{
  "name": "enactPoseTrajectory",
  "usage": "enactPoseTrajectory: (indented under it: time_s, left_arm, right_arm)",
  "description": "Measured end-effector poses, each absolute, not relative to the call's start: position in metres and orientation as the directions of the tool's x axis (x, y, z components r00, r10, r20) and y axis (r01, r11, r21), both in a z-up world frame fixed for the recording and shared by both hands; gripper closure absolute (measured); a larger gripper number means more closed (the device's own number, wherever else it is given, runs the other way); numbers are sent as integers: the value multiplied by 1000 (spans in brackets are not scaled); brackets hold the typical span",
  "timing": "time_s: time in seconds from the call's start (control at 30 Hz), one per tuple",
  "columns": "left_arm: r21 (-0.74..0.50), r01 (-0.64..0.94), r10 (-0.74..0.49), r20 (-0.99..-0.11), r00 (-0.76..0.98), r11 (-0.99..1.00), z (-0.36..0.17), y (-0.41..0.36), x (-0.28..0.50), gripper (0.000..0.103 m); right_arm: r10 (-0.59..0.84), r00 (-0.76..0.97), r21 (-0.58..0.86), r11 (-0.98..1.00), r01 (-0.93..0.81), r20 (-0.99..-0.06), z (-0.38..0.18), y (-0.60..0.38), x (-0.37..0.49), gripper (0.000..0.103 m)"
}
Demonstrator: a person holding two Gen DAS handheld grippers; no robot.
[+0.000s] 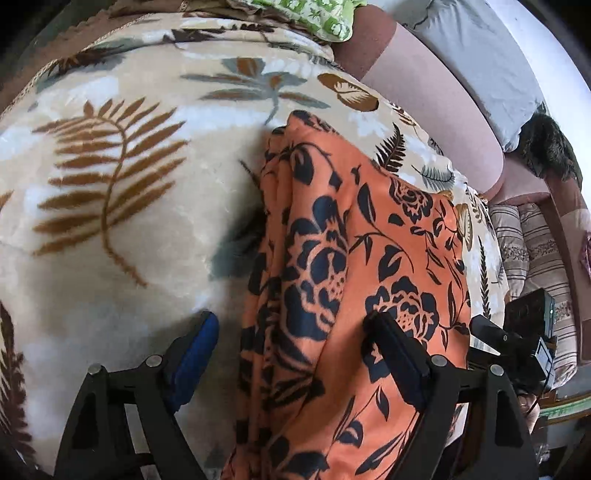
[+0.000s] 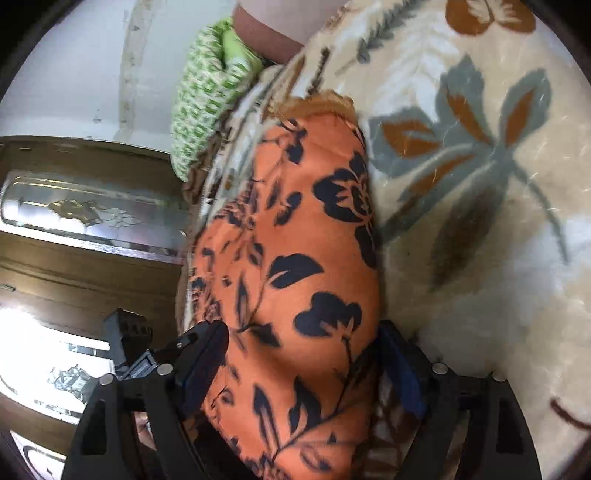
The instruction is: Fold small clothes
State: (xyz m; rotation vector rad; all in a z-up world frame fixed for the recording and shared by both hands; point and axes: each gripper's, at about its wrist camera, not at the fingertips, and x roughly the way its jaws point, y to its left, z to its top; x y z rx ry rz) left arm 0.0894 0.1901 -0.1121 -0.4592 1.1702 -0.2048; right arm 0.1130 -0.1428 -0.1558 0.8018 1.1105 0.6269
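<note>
An orange garment with a dark floral print (image 1: pixel 332 266) lies folded lengthwise on a beige leaf-patterned blanket (image 1: pixel 110 184). My left gripper (image 1: pixel 291 328) is open, its jaws straddling the garment's near end, with cloth between the blue-padded fingers (image 1: pixel 199 343). In the right wrist view the same garment (image 2: pixel 295 258) runs up the middle over the blanket (image 2: pixel 480 221). My right gripper (image 2: pixel 303 343) is open too, its jaws on either side of the garment's near end. The other gripper's body shows at the right edge of the left wrist view (image 1: pixel 517 343).
A green patterned cloth (image 1: pixel 314 14) lies at the blanket's far edge; it also shows in the right wrist view (image 2: pixel 207 99). A pink sofa arm (image 1: pixel 424 99) and striped cushion (image 1: pixel 532 251) stand to the right. A wooden door with glass (image 2: pixel 85 221) is at left.
</note>
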Motion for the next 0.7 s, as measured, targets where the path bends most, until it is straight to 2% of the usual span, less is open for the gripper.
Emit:
enactPoseTrajectory:
  time_s: [0.03, 0.07, 0.1, 0.13, 0.2, 0.27, 0.53, 0.7]
  left_arm:
    - [-447, -63, -392, -836, 384, 892, -111, 187, 89, 19]
    - [-440, -28, -401, -841, 363, 898, -113, 180, 89, 43]
    - [-445, -5, -418, -845, 335, 896, -115, 175, 91, 54]
    - [-444, -8, -417, -849, 324, 896, -116, 172, 91, 54]
    - [-431, -2, -408, -856, 318, 902, -113, 166, 91, 67]
    - [-407, 12, -387, -858, 339, 913, -101, 159, 89, 73]
    - [-422, 124, -426, -767, 480, 898, -27, 123, 84, 75]
    - [-419, 203, -461, -728, 508, 885, 5, 73, 100, 74]
  right_arm:
    - [773, 318, 800, 596, -68, -549, -153, -137, 115, 20]
    - [764, 302, 782, 617, -84, -570, -153, -132, 117, 33]
    - [747, 273, 755, 648, -99, -606, -152, -126, 118, 48]
    - [735, 265, 737, 667, -111, -624, -151, -124, 117, 57]
    - [710, 273, 704, 697, -136, -650, -141, -120, 114, 62]
    - [694, 300, 677, 715, -177, -655, -124, -116, 109, 64]
    - [661, 445, 582, 747, -320, -604, -23, -149, 92, 64]
    - [638, 502, 560, 764, -321, -583, 9, -200, 99, 64]
